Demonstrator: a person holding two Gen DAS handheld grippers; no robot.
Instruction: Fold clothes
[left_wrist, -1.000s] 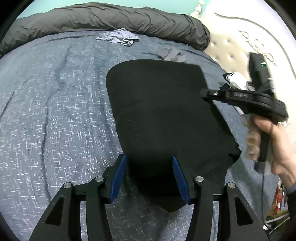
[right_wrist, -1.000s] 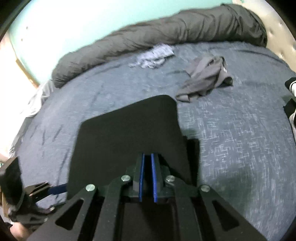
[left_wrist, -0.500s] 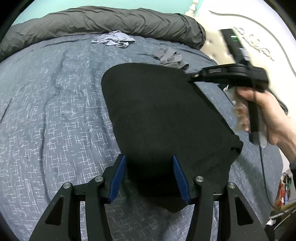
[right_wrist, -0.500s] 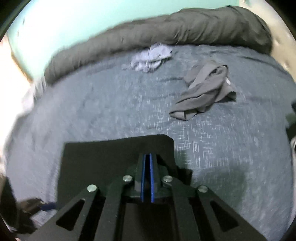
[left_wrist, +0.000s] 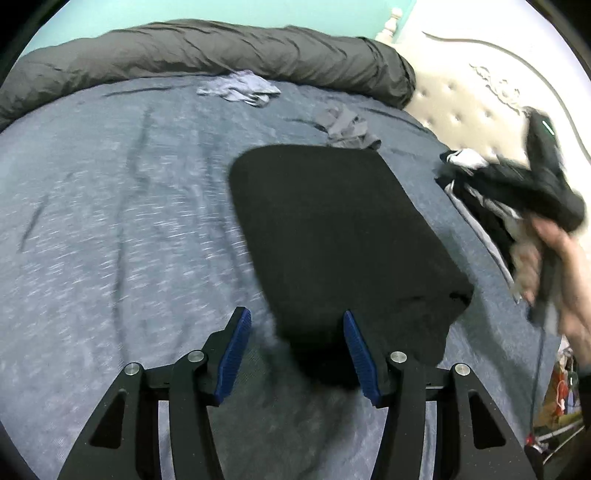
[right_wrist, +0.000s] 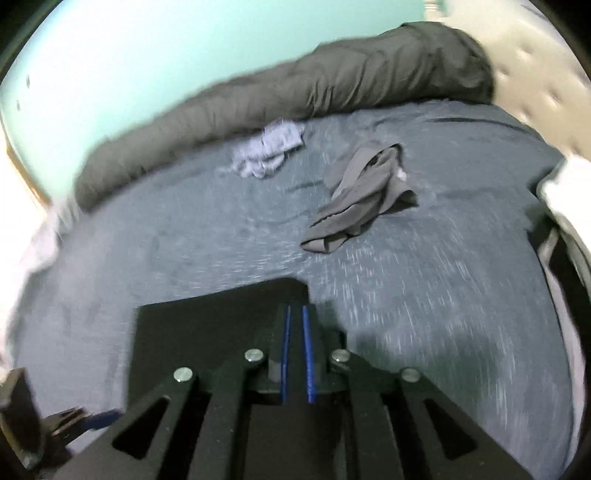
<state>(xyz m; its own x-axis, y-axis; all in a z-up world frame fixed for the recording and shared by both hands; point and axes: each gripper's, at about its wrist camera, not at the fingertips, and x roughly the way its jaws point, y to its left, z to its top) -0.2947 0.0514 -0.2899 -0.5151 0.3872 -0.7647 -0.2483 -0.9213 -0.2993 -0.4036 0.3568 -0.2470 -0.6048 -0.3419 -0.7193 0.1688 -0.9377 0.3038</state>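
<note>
Around my black folded garment (left_wrist: 332, 236) on the bed (left_wrist: 110, 221) I see a grey crumpled garment (right_wrist: 364, 192), a pale blue one (right_wrist: 269, 147), the rolled duvet (left_wrist: 221, 48) and a clothes pile (left_wrist: 480, 199). Its long axis runs away from me. My left tongs (left_wrist: 295, 350) gape open at its near end; my right tongs (right_wrist: 295, 354) are pinched together over its corner.

Both wrist views look low across one bed (left_wrist: 110, 221).
</note>
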